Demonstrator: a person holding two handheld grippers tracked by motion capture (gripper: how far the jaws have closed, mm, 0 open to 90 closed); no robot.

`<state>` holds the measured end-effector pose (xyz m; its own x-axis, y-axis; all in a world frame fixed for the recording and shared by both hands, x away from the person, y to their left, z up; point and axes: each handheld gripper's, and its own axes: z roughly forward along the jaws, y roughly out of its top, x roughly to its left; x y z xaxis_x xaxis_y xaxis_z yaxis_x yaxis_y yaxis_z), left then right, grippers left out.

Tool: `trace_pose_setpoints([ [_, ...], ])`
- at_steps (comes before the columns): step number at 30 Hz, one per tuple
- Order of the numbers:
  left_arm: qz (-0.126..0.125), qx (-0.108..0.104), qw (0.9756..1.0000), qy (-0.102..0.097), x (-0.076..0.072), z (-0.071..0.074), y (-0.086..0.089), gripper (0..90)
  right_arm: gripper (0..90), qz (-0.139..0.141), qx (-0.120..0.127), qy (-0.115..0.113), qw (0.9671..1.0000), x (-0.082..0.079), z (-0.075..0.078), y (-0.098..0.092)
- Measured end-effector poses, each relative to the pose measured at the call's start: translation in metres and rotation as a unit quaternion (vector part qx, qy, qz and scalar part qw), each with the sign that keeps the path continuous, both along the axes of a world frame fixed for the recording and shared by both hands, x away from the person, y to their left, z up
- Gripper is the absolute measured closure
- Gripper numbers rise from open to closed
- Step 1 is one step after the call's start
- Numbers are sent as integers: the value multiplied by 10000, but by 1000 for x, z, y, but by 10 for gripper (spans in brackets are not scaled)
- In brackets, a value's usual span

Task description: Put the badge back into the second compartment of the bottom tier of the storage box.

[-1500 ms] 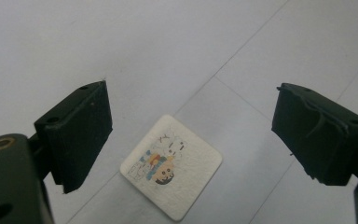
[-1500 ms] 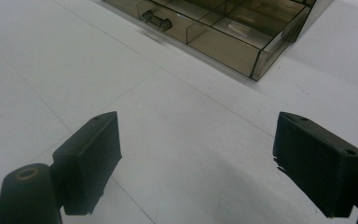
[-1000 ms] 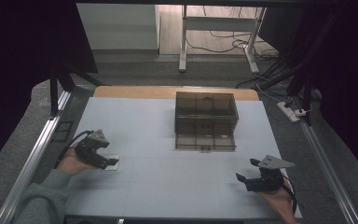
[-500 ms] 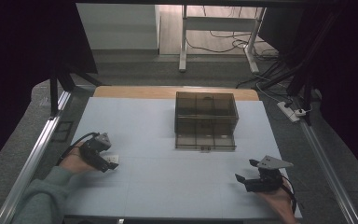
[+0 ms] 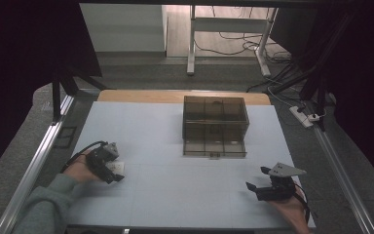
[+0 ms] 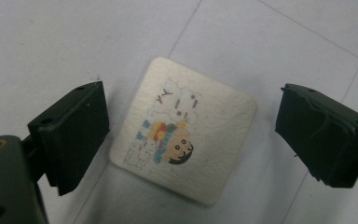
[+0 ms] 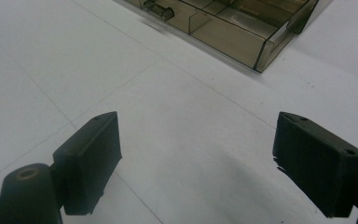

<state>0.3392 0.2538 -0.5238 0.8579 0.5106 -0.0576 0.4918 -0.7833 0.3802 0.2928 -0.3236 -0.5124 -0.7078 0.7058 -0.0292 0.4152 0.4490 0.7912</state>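
Centrally on the pale table stood a smoky transparent compartment box, its lid raised toward the far edge and its divided tray facing the person. A small latch tab projected from the near wall of the box.

At the left of the high view, the left gripper was held low over the table surface by the person's left hand, with a grey-green sleeve entering from the bottom edge. A black cable looped from the gripper toward the table's left rim. In the left gripper view, the jaws were spread wide, one to each side of a small square card with rounded corners. The card lay flat on the table, turned at an angle to the jaws, and touched neither of them. Its face carried a faded cartoon print of a child figure with coloured stripes.

At the right, the right gripper was held by the right hand near the front edge, well apart from the box, with a grey three-cornered plate on top. In the right gripper view, its jaws were likewise spread, with bare table between them, and a corner of the box lay ahead.
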Motion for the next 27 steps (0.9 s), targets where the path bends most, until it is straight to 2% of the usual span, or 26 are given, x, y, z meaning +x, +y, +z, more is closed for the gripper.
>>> trace_pose_setpoints([
  [5, -59, 138, 9999, -45, 0, -2, -1, 125, 152, -12, 4, 6, 10000, 0, 0, -1],
  [8, -53, 89, 9999, -80, 0, -2, 2, 154, 152, -19, -19, -10, 10000, 0, 1, -1],
  [12, 15, 38, 9999, -120, 0, 0, 5, 272, 153, -12, 3, 11, 10000, 0, 0, -1],
  [16, -3, 12, 9999, -148, 0, 0, 8, 317, 154, -17, -18, -10, 10000, 0, 1, -1],
  [22, 4, 33, 9999, -166, -1, 0, 7, 325, 155, -19, -13, -16, 10000, -1, 1, -1],
  [24, 20, 19, 9998, -172, -1, 0, 8, 325, 155, -1, 73, -6, 10000, -1, 1, -2],
  [27, 197, -1, 9995, -251, -1, 1, 11, 325, 155, -3, 137, -20, 9999, -1, 2, -2],
])
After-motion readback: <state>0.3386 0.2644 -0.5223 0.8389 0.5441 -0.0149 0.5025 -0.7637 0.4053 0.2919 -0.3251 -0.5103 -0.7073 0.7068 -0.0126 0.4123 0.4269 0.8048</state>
